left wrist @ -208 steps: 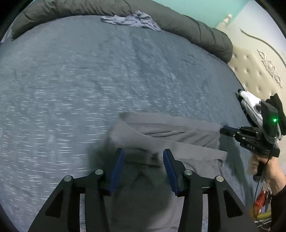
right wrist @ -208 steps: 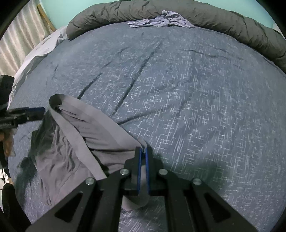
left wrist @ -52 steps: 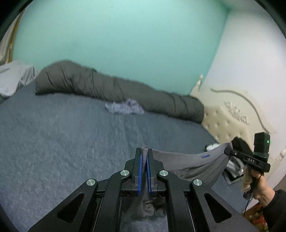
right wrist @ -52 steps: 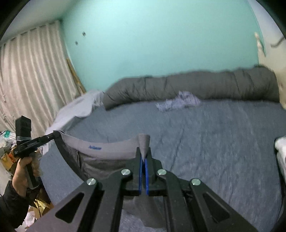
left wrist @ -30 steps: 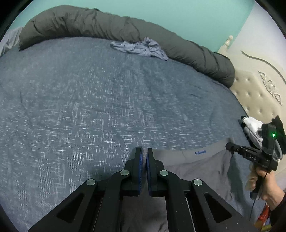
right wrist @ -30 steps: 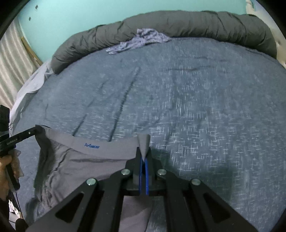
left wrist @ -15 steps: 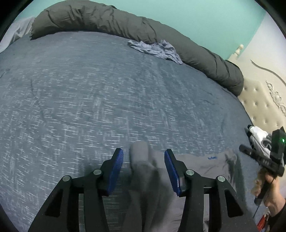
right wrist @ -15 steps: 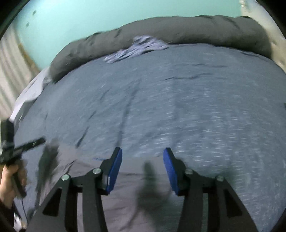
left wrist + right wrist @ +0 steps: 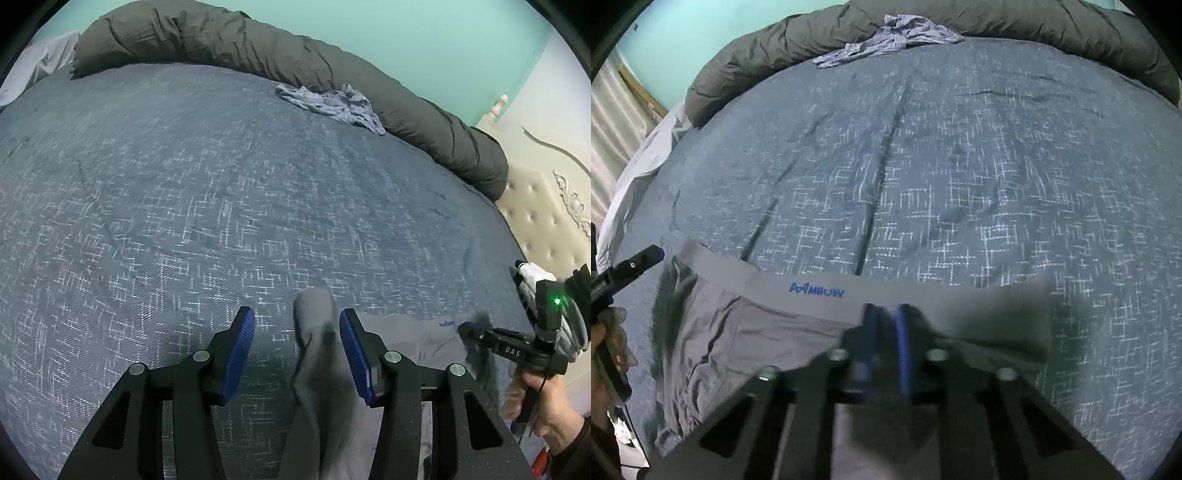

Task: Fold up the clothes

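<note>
The grey underwear [image 9: 798, 325] lies spread on the near edge of the bed [image 9: 960, 177], waistband toward the bed's middle. The left tongs [image 9: 297, 345] stand apart, a raised corner of the garment between the pads and brushing the right one, unclamped. The right tongs [image 9: 886, 332] are blurred, pads nearly together above the waistband; I cannot tell whether cloth is pinched. A rolled dark duvet [image 9: 258, 48] and a crumpled blue garment [image 9: 332, 103] lie at the far edge.

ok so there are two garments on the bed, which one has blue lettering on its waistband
The grey underwear lying flat at the near edge, by the hand-held grippers. The other, a crumpled blue-grey garment, sits far off against the rolled dark duvet and shows no lettering.
</note>
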{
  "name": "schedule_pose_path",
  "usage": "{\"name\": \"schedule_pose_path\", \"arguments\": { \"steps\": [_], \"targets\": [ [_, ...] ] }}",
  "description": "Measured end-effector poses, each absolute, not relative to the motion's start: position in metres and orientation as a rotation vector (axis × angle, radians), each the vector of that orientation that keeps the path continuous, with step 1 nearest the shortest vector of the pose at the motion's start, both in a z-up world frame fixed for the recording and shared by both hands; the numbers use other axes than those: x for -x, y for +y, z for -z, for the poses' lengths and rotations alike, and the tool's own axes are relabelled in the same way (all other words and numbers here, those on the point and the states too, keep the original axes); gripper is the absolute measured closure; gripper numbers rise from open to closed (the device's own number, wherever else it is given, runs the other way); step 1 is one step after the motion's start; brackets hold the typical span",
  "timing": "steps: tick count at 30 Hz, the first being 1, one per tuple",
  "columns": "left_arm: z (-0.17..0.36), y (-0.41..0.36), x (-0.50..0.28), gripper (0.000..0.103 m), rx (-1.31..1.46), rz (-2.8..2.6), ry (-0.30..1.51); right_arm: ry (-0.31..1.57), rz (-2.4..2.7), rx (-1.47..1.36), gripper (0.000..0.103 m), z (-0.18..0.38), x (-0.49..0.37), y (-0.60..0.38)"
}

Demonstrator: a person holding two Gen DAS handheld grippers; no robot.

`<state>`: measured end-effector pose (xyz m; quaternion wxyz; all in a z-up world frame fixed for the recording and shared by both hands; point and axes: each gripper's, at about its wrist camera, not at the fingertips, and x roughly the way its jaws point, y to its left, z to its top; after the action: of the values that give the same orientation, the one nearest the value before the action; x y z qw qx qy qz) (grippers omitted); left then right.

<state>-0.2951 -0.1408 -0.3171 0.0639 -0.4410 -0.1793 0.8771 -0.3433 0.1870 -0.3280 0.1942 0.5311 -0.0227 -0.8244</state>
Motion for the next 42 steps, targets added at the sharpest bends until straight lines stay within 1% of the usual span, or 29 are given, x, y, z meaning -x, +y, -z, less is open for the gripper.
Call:
{"name": "schedule_pose_path", "arguments": {
  "steps": [2,7,12,13,14,15,16,20,21,23,24,25,29,35,39,42],
  "targets": [
    [0.319,-0.142,0.295,0.051,1.336,-2.649,-0.546,-0.044,2.314,-1.473,0.103,0.325,0.341,0.187],
    [0.319,-0.144,0.291,0.051,1.339,-2.653,-0.557,-0.047,2.346,-1.407,0.103,0.311,0.336,0.201],
    [0.315,-0.142,0.290,0.051,1.329,-2.655,-0.556,-0.084,2.341,-1.432,0.102,0.311,0.339,0.210],
    [0.315,-0.141,0.289,0.051,1.328,-2.654,-0.555,-0.084,2.339,-1.455,0.096,0.314,0.340,0.208],
    [0.314,-0.140,0.289,0.051,1.327,-2.653,-0.553,-0.085,2.341,-1.470,0.078,0.316,0.340,0.206],
    [0.314,-0.140,0.288,0.051,1.327,-2.654,-0.551,-0.088,2.331,-1.474,0.069,0.319,0.340,0.203],
    [0.314,-0.139,0.288,0.051,1.327,-2.653,-0.548,-0.092,2.322,-1.478,0.066,0.322,0.339,0.200],
    [0.315,-0.137,0.287,0.051,1.331,-2.649,-0.529,-0.069,2.321,-1.493,0.067,0.331,0.337,0.192],
    [0.315,-0.138,0.287,0.051,1.331,-2.649,-0.531,-0.072,2.329,-1.489,0.068,0.331,0.337,0.192],
    [0.316,-0.140,0.288,0.051,1.333,-2.648,-0.535,-0.071,2.340,-1.478,0.091,0.330,0.335,0.193],
    [0.316,-0.140,0.287,0.051,1.335,-2.648,-0.535,-0.059,2.342,-1.477,0.094,0.330,0.335,0.191],
    [0.317,-0.141,0.287,0.051,1.338,-2.648,-0.534,-0.046,2.342,-1.469,0.100,0.328,0.334,0.190],
    [0.318,-0.143,0.286,0.051,1.338,-2.650,-0.548,-0.022,2.348,-1.425,0.102,0.320,0.328,0.190],
    [0.316,-0.146,0.284,0.050,1.338,-2.656,-0.552,-0.066,2.364,-1.351,0.102,0.296,0.325,0.207],
    [0.316,-0.147,0.285,0.045,1.343,-2.649,-0.570,-0.120,2.360,-1.309,0.102,0.280,0.317,0.219],
    [0.317,-0.145,0.287,0.044,1.349,-2.637,-0.583,-0.142,2.337,-1.318,0.102,0.280,0.315,0.228]
  ]
}}
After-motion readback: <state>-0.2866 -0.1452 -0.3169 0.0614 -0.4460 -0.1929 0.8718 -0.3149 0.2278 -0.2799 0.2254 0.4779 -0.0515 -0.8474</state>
